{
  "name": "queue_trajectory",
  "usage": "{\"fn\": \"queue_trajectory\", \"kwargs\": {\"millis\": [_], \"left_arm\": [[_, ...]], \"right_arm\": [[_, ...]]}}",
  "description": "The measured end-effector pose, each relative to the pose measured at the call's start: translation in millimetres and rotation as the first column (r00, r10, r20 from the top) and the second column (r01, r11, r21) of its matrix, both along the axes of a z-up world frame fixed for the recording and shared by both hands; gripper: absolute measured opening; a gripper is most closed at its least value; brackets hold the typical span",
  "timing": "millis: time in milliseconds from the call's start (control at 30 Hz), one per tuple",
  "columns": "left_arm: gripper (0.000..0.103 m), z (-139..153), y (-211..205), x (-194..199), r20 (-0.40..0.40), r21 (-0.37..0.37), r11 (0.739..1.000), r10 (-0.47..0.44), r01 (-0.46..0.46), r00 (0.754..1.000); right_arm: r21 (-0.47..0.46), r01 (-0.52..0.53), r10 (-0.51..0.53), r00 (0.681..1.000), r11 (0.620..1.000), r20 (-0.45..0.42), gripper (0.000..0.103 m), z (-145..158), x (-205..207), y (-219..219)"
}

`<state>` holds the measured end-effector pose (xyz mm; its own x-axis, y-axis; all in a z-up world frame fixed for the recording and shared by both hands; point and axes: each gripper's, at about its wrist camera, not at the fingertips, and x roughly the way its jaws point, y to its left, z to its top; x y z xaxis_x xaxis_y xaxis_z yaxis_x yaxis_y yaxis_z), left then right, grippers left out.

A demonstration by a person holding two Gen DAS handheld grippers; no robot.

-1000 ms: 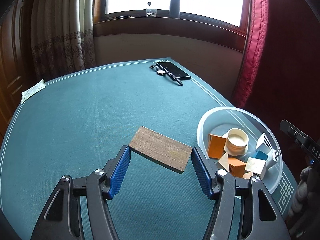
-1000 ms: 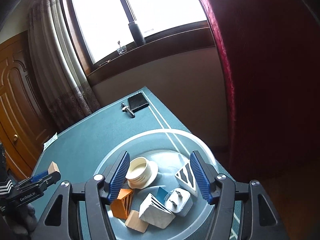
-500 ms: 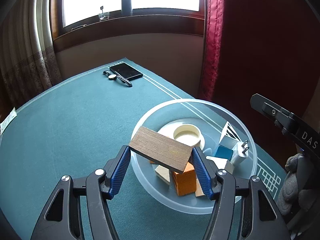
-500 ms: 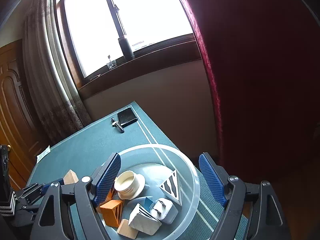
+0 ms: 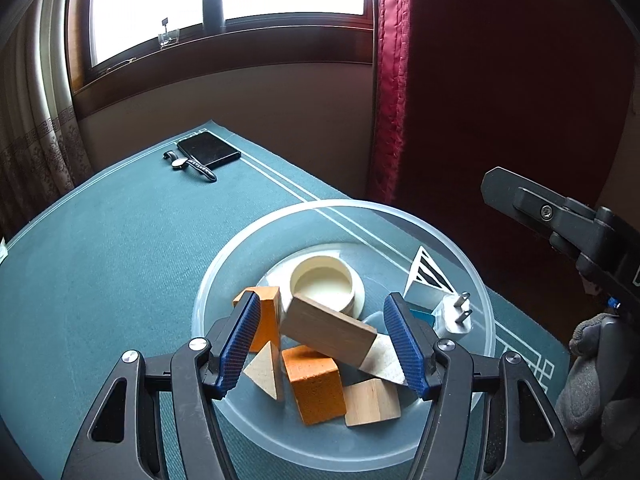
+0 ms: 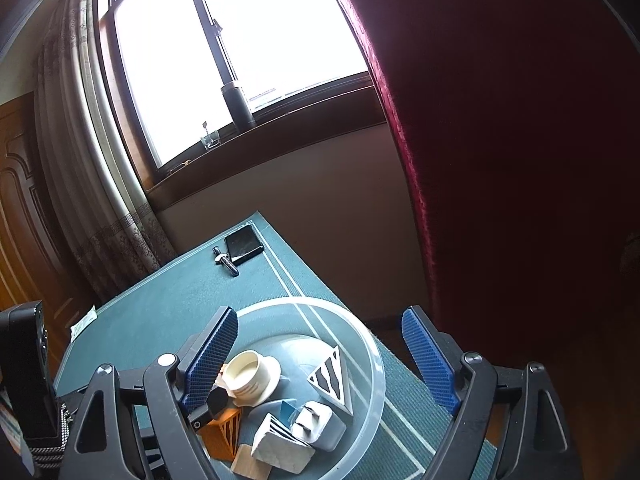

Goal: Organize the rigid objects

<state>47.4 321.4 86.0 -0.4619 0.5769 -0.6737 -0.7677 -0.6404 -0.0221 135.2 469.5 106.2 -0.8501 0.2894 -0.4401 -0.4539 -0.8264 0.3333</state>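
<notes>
In your left wrist view, your left gripper [image 5: 326, 340] hangs over the translucent plastic bowl [image 5: 224, 280], its ribbed blue pads easing apart. The flat wooden block [image 5: 328, 330] lies tilted between them on the pile, with a gap showing at each pad, so nothing is gripped. Under it sit 2 matte orange blocks [image 5: 316, 384], a pale wooden wedge [image 5: 266, 370] and a plain wood cube [image 5: 372, 402]. A cream round cup [image 5: 324, 284] on its saucer, a white striped pyramid [image 5: 426, 280] and a white plug adapter [image 5: 454, 318] with 2 metal prongs fill the far side. A glossy black phone [image 5: 208, 148] and a wristwatch [image 5: 188, 164] rest on the woven teal tablecloth [image 5: 100, 260].

In your right wrist view, your right gripper [image 6: 320, 360] hovers above the same bowl [image 6: 372, 360] with its jaws opening wide and empty. The dark tip beside the orange block [image 6: 222, 436] looks like your other tool, though the angle hides most of it.
</notes>
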Motion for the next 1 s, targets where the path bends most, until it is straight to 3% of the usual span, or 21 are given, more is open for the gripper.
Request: {"fn": "queue_trajectory", "kwargs": {"millis": [300, 533, 900, 1000], "left_arm": [[0.07, -1.7, -16.2, -8.4, 0.005, -0.004, 0.998, 0.068, -0.068, 0.998], [0.086, 5.2, -34.5, -9.2, -0.031, 0.0, 0.992, 0.127, -0.128, 0.991], [0.088, 17.8, -57.9, 0.9, -0.109, 0.003, 0.98, 0.2, -0.201, 0.974], [0.093, 23.7, -63.9, 3.2, -0.118, 0.024, 0.976, 0.217, -0.216, 0.969]], "right_arm": [[-0.01, 0.017, -0.017, 1.0, 1.0, -0.014, 0.102, -1.0, 3.0, 3.0], [-0.051, 0.03, -0.031, 1.0, 0.998, -0.006, 0.102, -4.5, 2.2, 10.0], [-0.009, 0.011, -0.011, 1.0, 1.0, 0.024, 0.103, -5.7, 4.0, 2.6], [0.027, 0.007, -0.008, 0.999, 1.0, 0.037, 0.103, -4.8, 3.5, -2.8]]}}
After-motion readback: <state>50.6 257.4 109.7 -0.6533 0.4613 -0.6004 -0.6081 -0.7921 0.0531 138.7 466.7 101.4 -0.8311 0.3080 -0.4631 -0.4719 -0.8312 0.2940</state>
